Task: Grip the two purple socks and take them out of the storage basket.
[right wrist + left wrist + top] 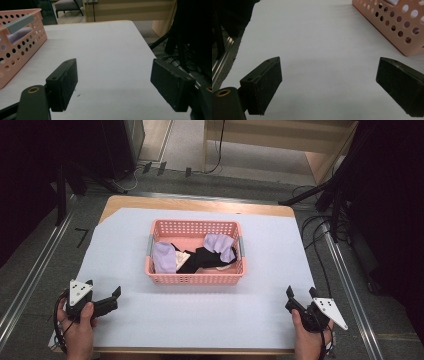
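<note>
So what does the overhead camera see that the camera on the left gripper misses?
The high view alone takes in both hands, the left gripper and right gripper, each open and holding nothing, plus what lies in the pink basket: lilac cloth, black cloth and a pale piece. It also shows the floor and cables around the table. The left gripper view alone gives a close look at its own two black jaws, spread wide apart over the white table cover. Both show that cover and the basket's perforated wall.

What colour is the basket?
Pink, with a holed wall; the basket shows best in the high view.
</note>
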`<act>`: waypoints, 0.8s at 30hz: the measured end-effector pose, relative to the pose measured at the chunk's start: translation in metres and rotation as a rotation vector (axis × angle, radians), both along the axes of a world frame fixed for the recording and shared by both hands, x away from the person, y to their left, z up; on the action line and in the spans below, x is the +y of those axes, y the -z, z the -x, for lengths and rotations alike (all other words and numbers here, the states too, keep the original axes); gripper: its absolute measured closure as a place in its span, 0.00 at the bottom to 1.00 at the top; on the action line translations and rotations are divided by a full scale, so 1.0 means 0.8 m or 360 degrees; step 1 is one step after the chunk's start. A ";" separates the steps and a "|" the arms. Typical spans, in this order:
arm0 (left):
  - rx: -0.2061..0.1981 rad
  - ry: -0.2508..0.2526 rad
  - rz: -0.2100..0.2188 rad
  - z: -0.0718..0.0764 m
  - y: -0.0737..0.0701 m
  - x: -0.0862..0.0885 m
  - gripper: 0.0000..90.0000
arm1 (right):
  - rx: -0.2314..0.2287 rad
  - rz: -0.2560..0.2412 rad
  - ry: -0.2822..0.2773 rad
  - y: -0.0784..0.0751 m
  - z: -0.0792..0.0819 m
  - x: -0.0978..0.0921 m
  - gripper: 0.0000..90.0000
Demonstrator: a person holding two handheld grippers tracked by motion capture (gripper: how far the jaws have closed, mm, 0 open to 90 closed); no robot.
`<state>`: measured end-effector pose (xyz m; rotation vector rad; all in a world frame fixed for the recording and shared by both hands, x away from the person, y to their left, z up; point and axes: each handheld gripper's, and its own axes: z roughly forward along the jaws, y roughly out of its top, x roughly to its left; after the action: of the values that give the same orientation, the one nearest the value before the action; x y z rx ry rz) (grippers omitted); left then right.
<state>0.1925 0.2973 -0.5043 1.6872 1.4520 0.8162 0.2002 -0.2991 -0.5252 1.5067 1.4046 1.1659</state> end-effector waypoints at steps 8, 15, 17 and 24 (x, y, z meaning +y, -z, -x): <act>-0.0009 0.0005 -0.0007 0.000 0.000 0.000 0.08 | -0.0114 0.0016 -0.0014 -0.007 0.001 0.014 0.39; 0.0004 0.0005 -0.0016 0.000 0.000 -0.001 0.08 | -0.0160 0.0084 -0.0121 -0.029 -0.011 0.039 0.47; 0.0002 0.0006 -0.0024 -0.001 0.000 -0.001 0.08 | -0.0177 0.0073 -0.0145 -0.036 -0.015 0.046 0.50; 0.0000 0.0006 -0.0018 -0.001 0.001 -0.002 0.08 | -0.0161 0.0067 -0.0252 -0.059 -0.043 0.082 0.53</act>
<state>0.1930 0.2955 -0.5049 1.6981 1.4465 0.8238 0.2344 -0.2336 -0.4784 1.3078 1.4912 1.2819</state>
